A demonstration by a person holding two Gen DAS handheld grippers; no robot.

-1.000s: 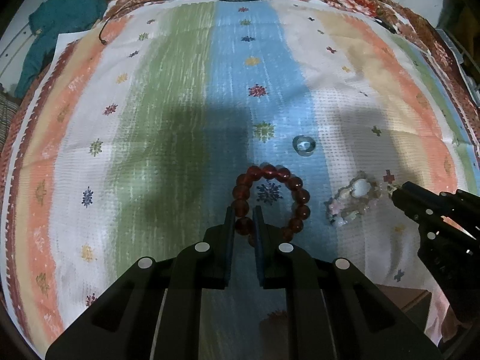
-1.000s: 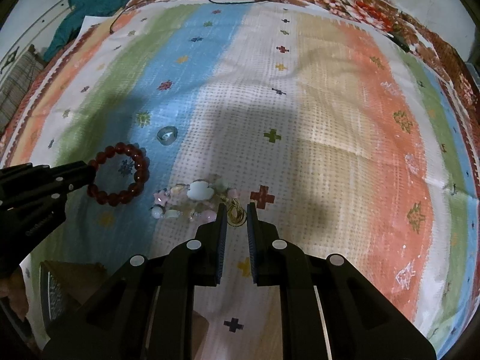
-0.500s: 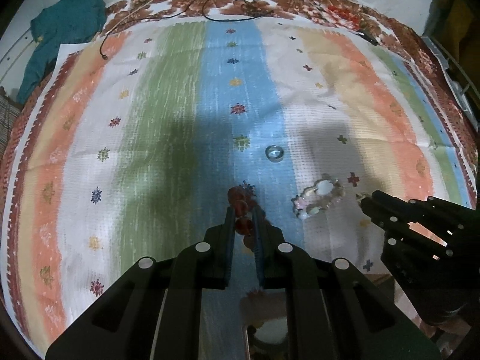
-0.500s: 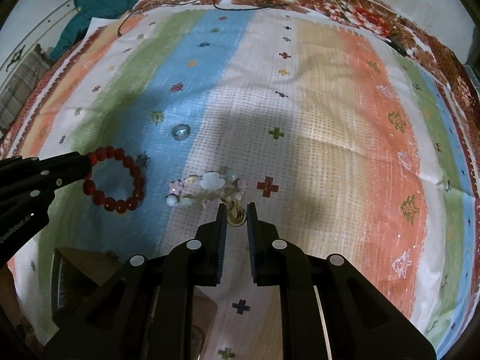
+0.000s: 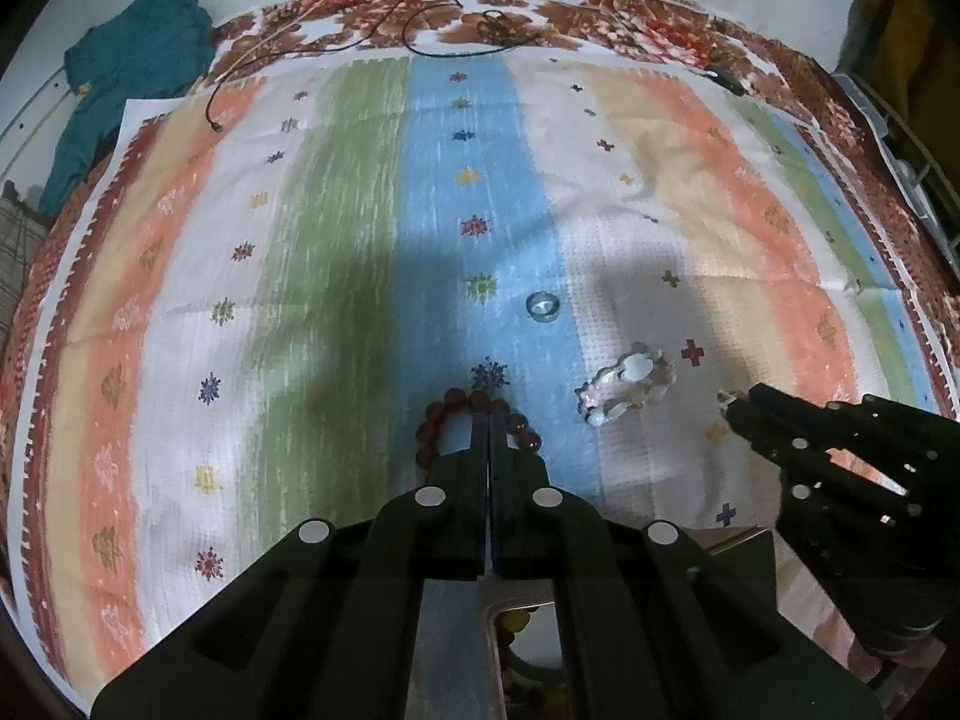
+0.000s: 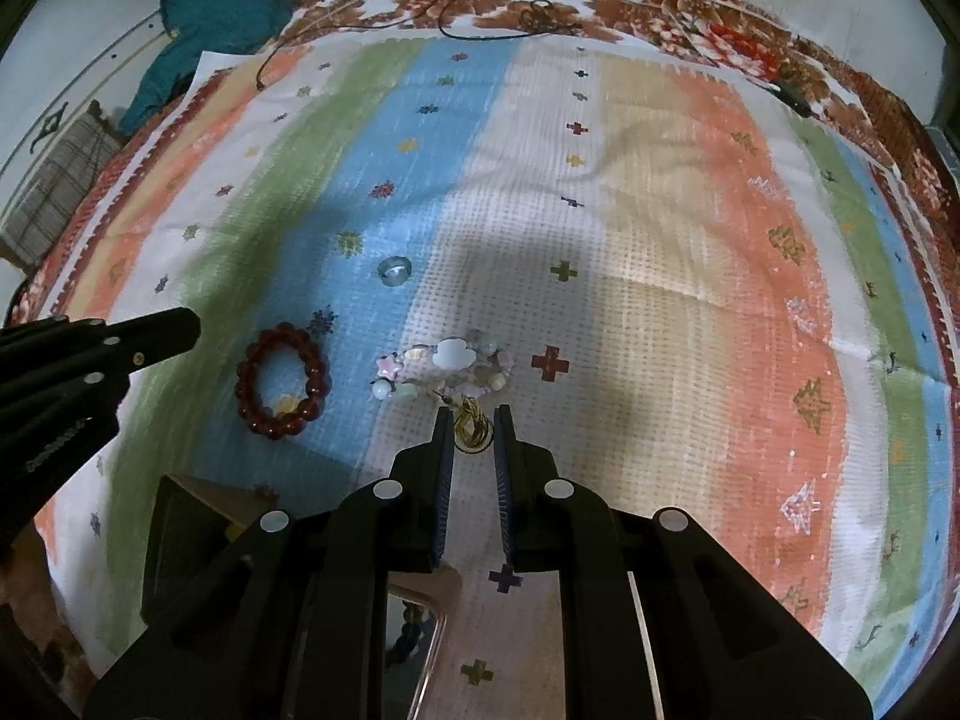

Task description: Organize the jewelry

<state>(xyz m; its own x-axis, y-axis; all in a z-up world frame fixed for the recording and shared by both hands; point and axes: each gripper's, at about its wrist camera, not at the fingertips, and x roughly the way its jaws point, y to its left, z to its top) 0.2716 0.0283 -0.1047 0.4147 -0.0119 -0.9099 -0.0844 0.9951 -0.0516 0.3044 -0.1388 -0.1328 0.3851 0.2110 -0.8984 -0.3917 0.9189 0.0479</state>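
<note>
A dark red bead bracelet lies flat on the striped cloth. My left gripper hangs above it, shut with nothing between its fingers; the beads show on both sides behind them. In the right wrist view the left gripper's tip is clear of the bracelet. My right gripper is shut on a small gold piece, held just above the cloth. A pastel bead bracelet lies just beyond those fingertips, and a clear ring sits farther off on the blue stripe.
A brown box stands at the cloth's near edge below the grippers, with an open mirrored case beside it. A teal garment and a black cord lie at the far side. A plaid cloth sits far left.
The left gripper gripped the red bracelet and lifted it; it has since dropped out, back flat on the cloth, and the jaws have shut fully. Both grippers rose a little.
</note>
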